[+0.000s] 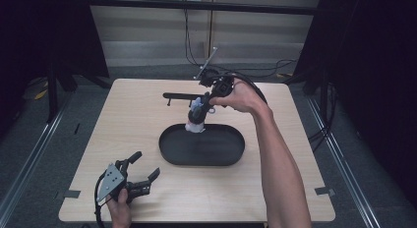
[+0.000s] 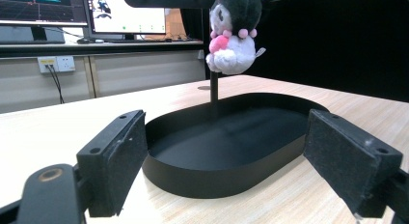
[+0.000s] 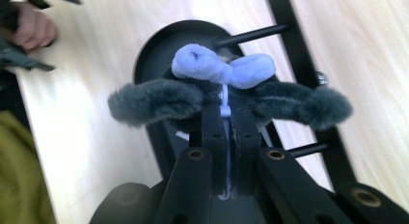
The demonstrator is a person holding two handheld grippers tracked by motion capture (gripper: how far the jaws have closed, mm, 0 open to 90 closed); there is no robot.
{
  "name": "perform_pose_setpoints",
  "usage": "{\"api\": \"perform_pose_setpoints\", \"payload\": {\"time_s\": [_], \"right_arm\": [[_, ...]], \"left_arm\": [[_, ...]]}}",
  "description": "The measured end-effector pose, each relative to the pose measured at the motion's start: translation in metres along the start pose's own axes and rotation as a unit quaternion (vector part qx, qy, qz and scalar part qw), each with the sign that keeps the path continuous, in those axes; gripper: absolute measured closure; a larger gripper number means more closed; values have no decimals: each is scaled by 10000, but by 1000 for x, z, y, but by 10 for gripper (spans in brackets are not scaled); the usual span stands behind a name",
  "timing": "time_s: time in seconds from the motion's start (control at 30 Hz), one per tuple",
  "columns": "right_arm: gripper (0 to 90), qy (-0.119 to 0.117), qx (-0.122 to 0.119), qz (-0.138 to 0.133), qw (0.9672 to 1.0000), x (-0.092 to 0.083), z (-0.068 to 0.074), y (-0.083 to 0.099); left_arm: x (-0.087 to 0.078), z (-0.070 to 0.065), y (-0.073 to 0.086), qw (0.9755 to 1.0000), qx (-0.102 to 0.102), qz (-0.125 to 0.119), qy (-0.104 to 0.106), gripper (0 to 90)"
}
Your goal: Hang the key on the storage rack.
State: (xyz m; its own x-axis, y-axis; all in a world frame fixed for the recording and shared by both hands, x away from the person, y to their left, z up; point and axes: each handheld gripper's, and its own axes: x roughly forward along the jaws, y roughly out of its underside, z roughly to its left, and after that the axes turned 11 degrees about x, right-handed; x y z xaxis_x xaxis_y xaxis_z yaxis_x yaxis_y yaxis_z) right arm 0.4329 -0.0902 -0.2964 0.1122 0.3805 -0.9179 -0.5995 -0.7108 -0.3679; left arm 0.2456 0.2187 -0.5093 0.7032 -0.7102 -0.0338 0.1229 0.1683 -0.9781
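Plush toy (image 1: 196, 121) is held hanging above the far rim of the black oval tray (image 1: 172, 152), at roughly 11 o'clock on the tray's outline in the high view. Its long axis runs near vertical, head up, feet toward the tray floor. In the left gripper view the plush toy (image 2: 235, 33) is seen clear of the tray (image 2: 202, 183), not touching it; a thin black post is seen behind it.

The toy is gripped by the right gripper (image 1: 206, 102) from directly above. In the right gripper view the jaws are seen pressed nearly together on a white loop at the top of the toy's head (image 3: 226, 91), between the grey ears and just behind the lilac bow.

The black stand (image 1: 184, 96) lies at 12 o'clock from the tray, just behind the toy.

The left gripper (image 1: 142, 169) is rested low on the table at 7 o'clock from the tray, well apart from the toy, jaws spread wide, nothing held.

Judgement: the coming move is likely governed by the vertical gap, the tray floor lying straight below the toy. The right hand is the nearer one.
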Motion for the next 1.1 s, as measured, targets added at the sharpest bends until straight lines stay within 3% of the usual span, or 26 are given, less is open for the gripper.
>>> {"api": "perform_pose_setpoints", "payload": {"time_s": [0.37,0.6,0.67,0.73,0.8,0.97,1.1], "right_arm": [[871,66,-185,-80,9998,7,-6,1],[857,17,-111,-226,9997,3,-14,5],[803,129,-28,-279,9995,1,-14,4],[845,71,-31,-277,9996,1,-15,4],[866,176,-16,-316,9993,1,-16,4],[868,100,-47,-264,9996,3,-15,4],[873,34,6,-450,9990,1,-15,4]], "left_arm": [[0,-2,0,10000,-75,-3,12,154],[0,-2,0,10000,-75,11,-30,154],[0,-3,0,10000,-39,19,3,154],[0,-3,-1,10000,-30,17,14,154],[0,-3,-1,10000,-49,31,12,154],[0,-3,0,10000,-64,19,13,154],[0,-2,0,10000,-39,26,7,154]]}}
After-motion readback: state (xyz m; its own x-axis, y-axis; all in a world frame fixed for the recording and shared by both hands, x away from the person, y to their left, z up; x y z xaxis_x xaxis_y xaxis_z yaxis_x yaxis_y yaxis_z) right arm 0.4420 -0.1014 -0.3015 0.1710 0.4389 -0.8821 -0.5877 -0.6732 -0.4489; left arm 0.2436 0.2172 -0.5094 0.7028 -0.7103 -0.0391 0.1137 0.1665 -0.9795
